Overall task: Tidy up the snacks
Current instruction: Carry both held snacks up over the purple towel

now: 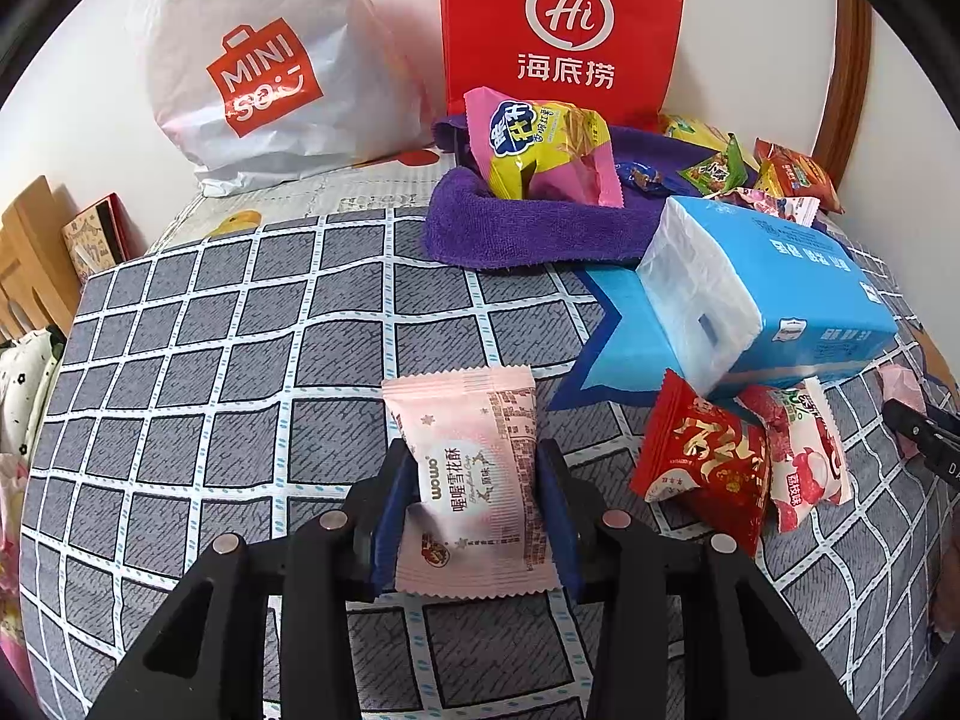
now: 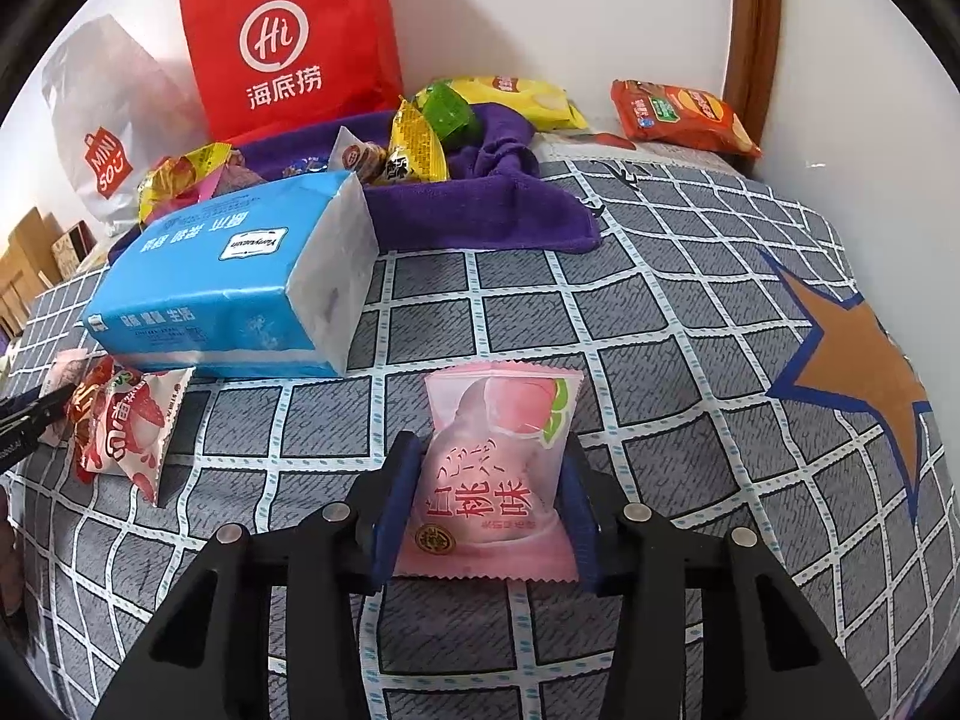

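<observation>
The left gripper [image 1: 474, 516] has its blue pads closed on a pale pink snack packet [image 1: 468, 480], pinching it at both side edges near its lower half. The right gripper [image 2: 486, 510] likewise pinches a pink peach-flavoured packet [image 2: 498, 474] across its width, pads pressing the wrapper in. Both packets hang just over the checked bedcover [image 1: 240, 324]. The step in hand looks like carrying each packet to the pile, so the grip wants to stay firm but gentle, since the wrappers are soft and puffy and could slip or crumple; lifting clear of the cover before moving should avoid snagging. Between the two grippers lie a red packet [image 1: 702, 462] and a white lychee packet [image 1: 810, 456], touching each other, just beside a blue tissue pack [image 1: 774, 294]. Behind that, a purple towel [image 1: 528, 222] holds a heap of assorted snacks, likely the gathering spot. Against the white wall stand a red paper bag [image 1: 564, 24] and a white plastic shopping bag [image 1: 258, 60]; two more crisp packets lie in the far corner by a wooden frame [image 2: 750, 30].
</observation>
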Action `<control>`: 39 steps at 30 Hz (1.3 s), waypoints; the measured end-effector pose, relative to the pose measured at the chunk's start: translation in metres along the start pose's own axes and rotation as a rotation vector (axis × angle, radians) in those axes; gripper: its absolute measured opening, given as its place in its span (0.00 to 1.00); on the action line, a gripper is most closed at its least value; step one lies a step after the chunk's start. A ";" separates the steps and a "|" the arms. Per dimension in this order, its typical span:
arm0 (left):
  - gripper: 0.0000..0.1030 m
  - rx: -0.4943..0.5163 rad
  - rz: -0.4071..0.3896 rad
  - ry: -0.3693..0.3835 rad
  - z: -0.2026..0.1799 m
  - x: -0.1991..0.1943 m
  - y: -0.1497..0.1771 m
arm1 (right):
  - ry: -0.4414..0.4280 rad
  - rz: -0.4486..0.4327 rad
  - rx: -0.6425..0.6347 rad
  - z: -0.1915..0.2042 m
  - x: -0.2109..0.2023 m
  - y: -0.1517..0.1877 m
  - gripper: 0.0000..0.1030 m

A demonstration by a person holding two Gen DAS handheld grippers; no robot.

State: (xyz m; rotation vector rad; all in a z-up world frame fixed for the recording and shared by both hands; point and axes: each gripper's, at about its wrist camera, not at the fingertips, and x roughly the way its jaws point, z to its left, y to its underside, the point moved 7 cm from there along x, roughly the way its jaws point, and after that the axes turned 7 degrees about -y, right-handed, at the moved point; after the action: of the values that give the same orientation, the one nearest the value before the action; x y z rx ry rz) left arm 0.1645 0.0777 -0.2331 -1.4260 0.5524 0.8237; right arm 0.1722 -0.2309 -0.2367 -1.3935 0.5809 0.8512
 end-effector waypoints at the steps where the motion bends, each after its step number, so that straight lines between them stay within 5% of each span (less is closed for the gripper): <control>1: 0.38 0.000 0.000 0.000 -0.001 0.000 0.000 | 0.003 0.000 -0.001 0.001 0.000 0.000 0.44; 20: 0.35 -0.018 0.011 0.042 0.001 -0.004 0.002 | 0.028 -0.001 -0.022 0.002 -0.003 0.000 0.39; 25: 0.35 -0.061 0.049 0.127 0.003 -0.020 0.005 | 0.036 0.009 -0.027 0.007 -0.017 0.001 0.38; 39: 0.35 -0.014 0.034 0.207 -0.028 -0.073 -0.030 | -0.010 -0.102 -0.080 0.056 -0.073 -0.053 0.38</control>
State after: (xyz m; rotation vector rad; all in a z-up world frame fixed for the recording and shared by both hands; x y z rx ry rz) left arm 0.1463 0.0400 -0.1604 -1.5284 0.7314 0.7115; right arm 0.1647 -0.1866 -0.1404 -1.4780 0.4683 0.8062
